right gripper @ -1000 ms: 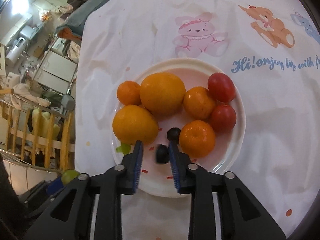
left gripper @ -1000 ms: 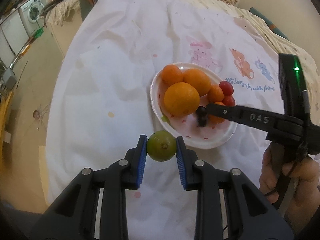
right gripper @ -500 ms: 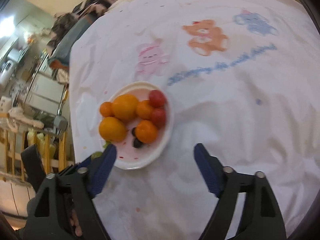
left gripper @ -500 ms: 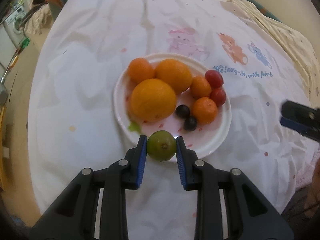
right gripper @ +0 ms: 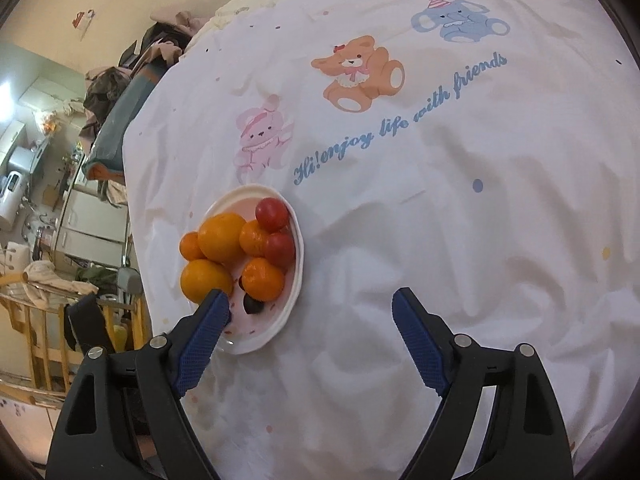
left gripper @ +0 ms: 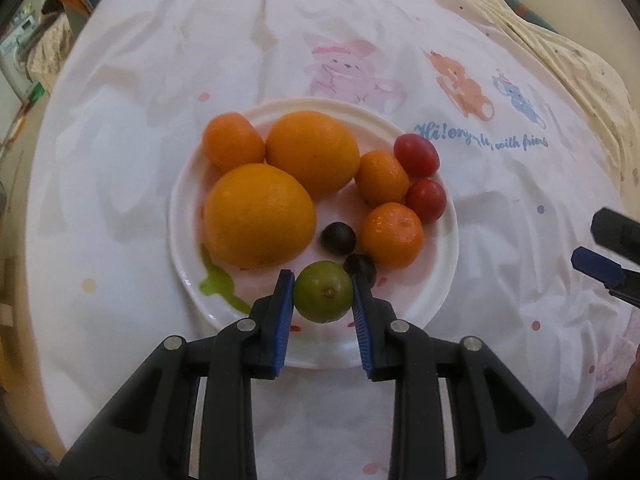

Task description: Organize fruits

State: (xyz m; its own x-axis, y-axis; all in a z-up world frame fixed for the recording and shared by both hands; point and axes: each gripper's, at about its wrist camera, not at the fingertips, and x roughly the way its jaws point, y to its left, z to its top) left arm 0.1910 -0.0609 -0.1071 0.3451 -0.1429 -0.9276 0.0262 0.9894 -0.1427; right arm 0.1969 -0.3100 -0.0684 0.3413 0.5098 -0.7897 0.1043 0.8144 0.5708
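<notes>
My left gripper (left gripper: 323,294) is shut on a small green fruit (left gripper: 323,291) and holds it over the near part of a white plate (left gripper: 188,188). The plate holds two large oranges (left gripper: 259,214), several small tangerines (left gripper: 392,235), two red tomatoes (left gripper: 417,154) and two dark grapes (left gripper: 338,238). My right gripper (right gripper: 310,306) is open and empty, to the right of the plate (right gripper: 295,280); its tip shows at the right edge of the left wrist view (left gripper: 600,268).
A white cloth printed with cartoon animals and blue lettering (right gripper: 396,120) covers the round table. A yellowish bedspread (left gripper: 580,64) lies beyond it on the right. Room clutter and a wooden rack (right gripper: 36,312) stand off the table's left edge.
My left gripper has carried the green fruit forward from the table's near side to over the plate. My right gripper let go of a dark grape on the plate, opened wide and drew back to the right.
</notes>
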